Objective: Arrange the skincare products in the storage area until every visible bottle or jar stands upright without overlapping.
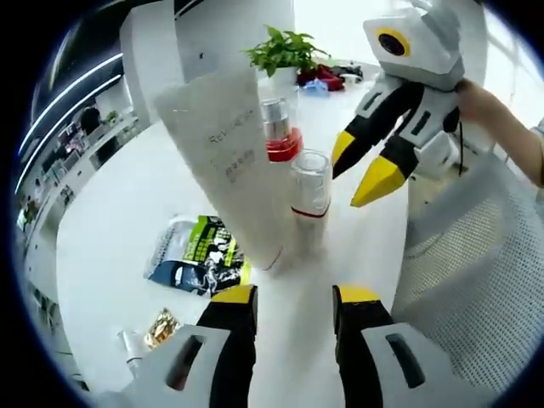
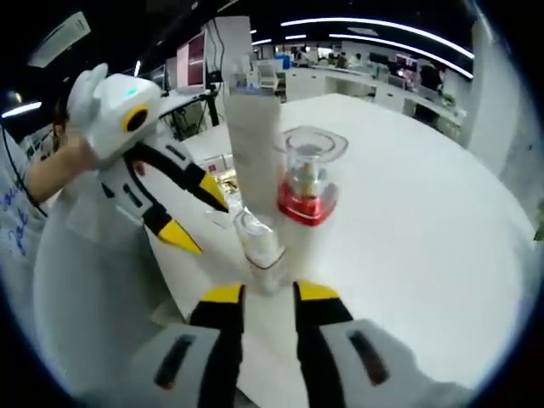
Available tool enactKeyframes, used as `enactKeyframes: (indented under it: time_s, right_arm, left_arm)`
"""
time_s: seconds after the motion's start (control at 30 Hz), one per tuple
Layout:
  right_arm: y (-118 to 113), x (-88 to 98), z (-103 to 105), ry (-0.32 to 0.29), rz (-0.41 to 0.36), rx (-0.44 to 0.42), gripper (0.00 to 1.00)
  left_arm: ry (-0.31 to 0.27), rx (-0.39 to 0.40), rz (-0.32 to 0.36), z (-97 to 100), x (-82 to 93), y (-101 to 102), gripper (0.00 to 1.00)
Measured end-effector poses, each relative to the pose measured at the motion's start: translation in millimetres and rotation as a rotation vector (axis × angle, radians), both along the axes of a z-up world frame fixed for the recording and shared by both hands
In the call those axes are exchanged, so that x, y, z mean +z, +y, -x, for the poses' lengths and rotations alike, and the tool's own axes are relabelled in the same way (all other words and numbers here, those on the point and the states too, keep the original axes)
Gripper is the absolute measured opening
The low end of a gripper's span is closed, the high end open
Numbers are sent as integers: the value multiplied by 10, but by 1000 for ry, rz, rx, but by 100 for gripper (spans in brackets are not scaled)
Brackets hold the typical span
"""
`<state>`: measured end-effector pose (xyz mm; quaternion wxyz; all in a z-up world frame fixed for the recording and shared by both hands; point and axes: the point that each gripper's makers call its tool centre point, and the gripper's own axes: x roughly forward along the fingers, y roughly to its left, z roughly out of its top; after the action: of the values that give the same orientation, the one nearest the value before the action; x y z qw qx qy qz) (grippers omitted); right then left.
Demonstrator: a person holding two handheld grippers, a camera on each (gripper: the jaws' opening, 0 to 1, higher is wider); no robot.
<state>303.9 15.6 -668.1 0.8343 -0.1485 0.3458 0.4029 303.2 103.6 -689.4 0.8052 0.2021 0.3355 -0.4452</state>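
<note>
Tongs point(image 1: 293, 297) parted before clear cylindrical bottle point(image 1: 309, 194), glossy tube point(image 1: 228, 161).

A round white table point(image 1: 110, 221) is seen in the left gripper view. On it, near the closer edge, a green and black printed packet point(image 1: 200, 255) is laid flat, and a small gold-wrapped item point(image 1: 160, 327) is placed beyond it, closer still to the edge. At the far edge a potted green plant point(image 1: 285, 51) is set, with red and blue items point(image 1: 323, 79) lying just beside it. White mesh fabric point(image 1: 476, 272) is draped along the right side. In the right gripper view, office desks point(image 2: 374, 81) are visible beyond the table's far edge under ceiling light strips point(image 2: 374, 27).
</note>
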Motion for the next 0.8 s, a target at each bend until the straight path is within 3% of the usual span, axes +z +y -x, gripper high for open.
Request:
enactKeyframes:
  time_s: [0.8]
  right_arm:
    - [41,372,37,-89,13,-38,57]
  left_arm:
    - [-77,165,-13,-43,339,619,61]
